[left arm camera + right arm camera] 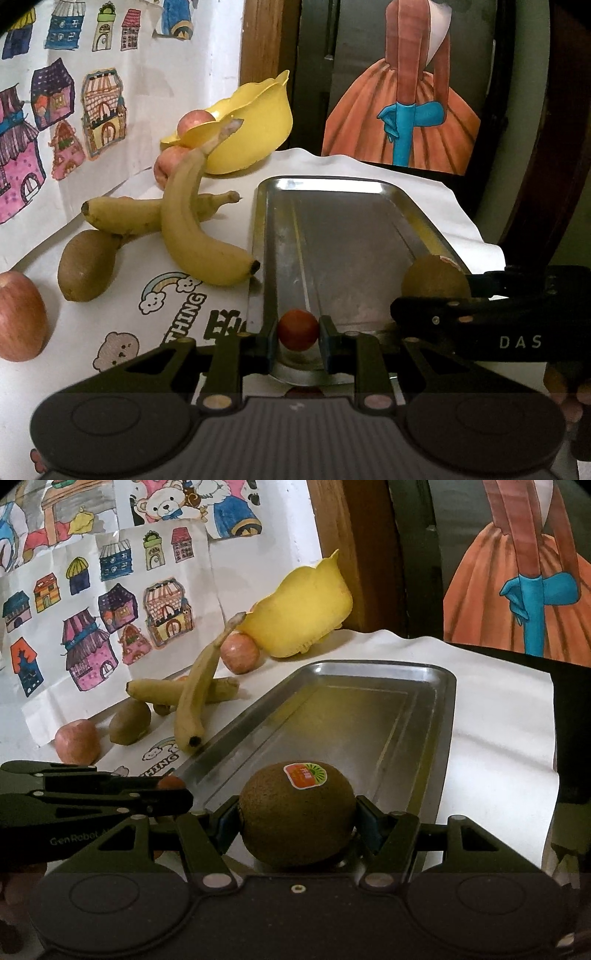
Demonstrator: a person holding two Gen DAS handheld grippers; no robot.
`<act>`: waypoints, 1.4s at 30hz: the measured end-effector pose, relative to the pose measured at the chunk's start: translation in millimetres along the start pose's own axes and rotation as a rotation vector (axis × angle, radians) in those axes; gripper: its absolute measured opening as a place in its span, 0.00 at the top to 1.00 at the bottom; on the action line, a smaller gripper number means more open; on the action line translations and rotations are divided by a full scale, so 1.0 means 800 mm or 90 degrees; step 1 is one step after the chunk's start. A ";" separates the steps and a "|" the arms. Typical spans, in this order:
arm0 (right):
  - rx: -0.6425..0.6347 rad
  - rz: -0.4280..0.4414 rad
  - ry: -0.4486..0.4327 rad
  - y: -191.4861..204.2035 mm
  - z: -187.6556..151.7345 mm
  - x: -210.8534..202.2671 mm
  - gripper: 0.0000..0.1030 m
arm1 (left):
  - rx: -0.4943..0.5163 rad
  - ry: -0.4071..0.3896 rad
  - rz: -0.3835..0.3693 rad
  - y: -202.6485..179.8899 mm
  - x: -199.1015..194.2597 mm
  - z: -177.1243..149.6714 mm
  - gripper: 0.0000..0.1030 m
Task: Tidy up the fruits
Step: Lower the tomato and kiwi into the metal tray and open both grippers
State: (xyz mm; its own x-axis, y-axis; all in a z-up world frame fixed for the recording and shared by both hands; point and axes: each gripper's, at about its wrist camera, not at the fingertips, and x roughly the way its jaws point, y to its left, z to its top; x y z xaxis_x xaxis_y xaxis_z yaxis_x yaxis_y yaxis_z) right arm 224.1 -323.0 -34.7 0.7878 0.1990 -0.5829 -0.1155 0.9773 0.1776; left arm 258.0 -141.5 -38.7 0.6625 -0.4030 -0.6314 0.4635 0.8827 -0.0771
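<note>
We hold a small red fruit pinched in our left gripper over the near left corner of the steel tray, and our right gripper is clamped on a stickered kiwi over the near right end. The tray's long axis runs straight away from both grippers, its floor bare ahead. We judge each fruit need only go down and forward; both hands are equally near.
</note>
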 end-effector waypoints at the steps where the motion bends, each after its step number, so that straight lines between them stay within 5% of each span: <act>1: 0.000 0.002 -0.002 0.000 0.000 -0.001 0.34 | 0.001 0.001 -0.001 0.000 0.001 0.000 0.75; 10: -0.014 -0.005 -0.023 0.002 0.001 -0.013 0.28 | -0.008 0.001 0.000 -0.002 -0.003 -0.001 0.70; 14: -0.011 -0.008 -0.033 0.003 -0.001 -0.026 0.22 | -0.018 -0.017 0.009 0.000 -0.019 -0.001 0.42; 27: -0.035 -0.003 -0.097 0.047 -0.003 -0.105 0.01 | -0.086 -0.101 0.080 0.039 -0.116 -0.017 0.05; 42: -0.088 0.050 -0.067 0.174 -0.025 -0.210 0.01 | -0.140 -0.176 0.165 0.106 -0.243 -0.077 0.00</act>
State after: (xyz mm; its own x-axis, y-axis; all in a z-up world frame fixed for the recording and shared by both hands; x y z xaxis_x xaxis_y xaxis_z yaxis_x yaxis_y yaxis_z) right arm 63.9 -218.7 72.3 0.8312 0.2734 -0.4841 -0.2553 0.9612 0.1045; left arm 132.3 26.5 29.7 0.8872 -0.1846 -0.4229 0.1448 0.9816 -0.1248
